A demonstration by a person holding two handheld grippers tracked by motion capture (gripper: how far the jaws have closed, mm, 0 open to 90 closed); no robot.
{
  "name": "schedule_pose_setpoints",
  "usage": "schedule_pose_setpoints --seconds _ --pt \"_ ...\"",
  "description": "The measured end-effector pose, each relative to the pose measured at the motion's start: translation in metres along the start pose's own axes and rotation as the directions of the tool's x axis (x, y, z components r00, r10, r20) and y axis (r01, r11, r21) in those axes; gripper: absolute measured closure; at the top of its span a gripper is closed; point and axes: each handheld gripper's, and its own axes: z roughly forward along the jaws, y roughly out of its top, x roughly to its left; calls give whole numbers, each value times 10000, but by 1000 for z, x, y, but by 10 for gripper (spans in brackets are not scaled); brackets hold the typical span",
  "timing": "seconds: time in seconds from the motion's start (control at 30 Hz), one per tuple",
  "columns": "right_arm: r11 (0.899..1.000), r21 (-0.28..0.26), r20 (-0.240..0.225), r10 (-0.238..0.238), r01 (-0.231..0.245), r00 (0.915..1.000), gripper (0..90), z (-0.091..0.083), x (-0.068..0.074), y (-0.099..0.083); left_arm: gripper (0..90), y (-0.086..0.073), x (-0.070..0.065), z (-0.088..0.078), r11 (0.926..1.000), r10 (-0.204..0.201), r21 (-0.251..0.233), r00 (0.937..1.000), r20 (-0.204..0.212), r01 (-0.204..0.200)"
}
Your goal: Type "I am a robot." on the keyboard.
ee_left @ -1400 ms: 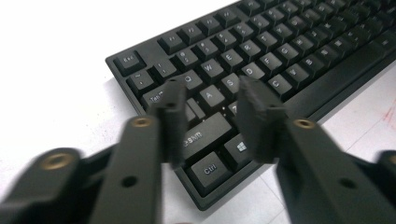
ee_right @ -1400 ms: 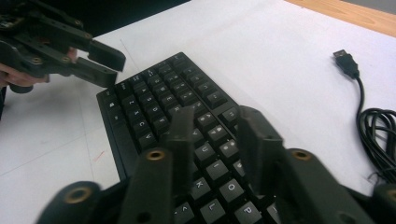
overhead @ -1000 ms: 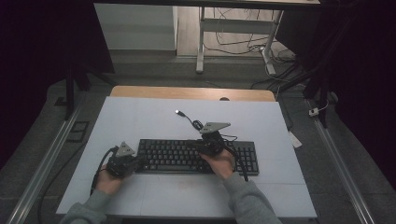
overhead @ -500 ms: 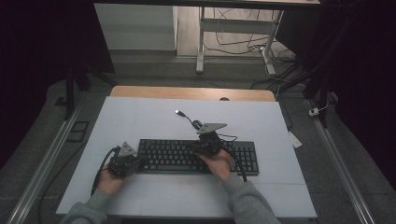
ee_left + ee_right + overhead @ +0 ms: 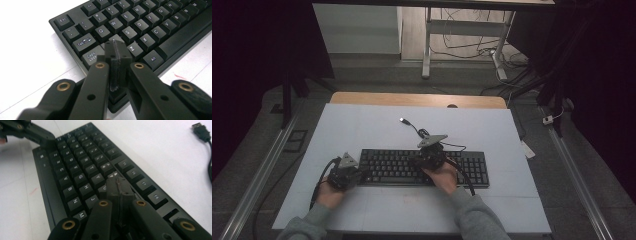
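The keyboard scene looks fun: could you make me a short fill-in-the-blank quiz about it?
1. Both grippers' jaws are ____.
2. The left gripper has its tip over the keyboard beside the Caps ____ key.
3. The loose USB plug lies on the white ____.

Missing words: shut; Lock; table

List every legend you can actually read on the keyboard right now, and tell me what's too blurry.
All on the black keyboard keycaps, left gripper view:
"Esc"
"Tab"
"Caps Lock"
"Alt"
"Q", "W", "E", "R", "S", "D", "Z", "X", "C"
Number-row symbols: too small to read.
Right gripper view, same keyboard:
"G", "H", "J", "V", "B", "N", "M"
Remaining keys there: blurred.
High view: every legend too small.
USB plug: no marking visible.
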Motion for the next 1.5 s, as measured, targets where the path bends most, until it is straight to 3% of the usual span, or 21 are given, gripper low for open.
schedule_pose_setpoints --seconds 0.63,0.83,1.13,1.33,1.5 --pt "9991 388 243 -188 179 9995 900 8 2 -4 885 -1 1 2 9999 12 103 10000 47 -12" --pt "9996 -130 180 -236 239 9996 900 -1 4 1 885 0 0 -2 9998 -1 -179 10000 -38 1" --pt "9994 -334 236 -52 60 9997 899 -12 -1 1 879 0 -1 -7 9985 -61 -553 10000 -54 58" --pt "9992 -409 127 -40 45 9999 863 -18 -2 1 801 0 2 -9 9961 -230 -850 9997 50 233" --pt "9987 -502 26 -68 69 10000 696 -23 -2 0 642 -1 2 -10 9943 -412 -978 9991 110 421"
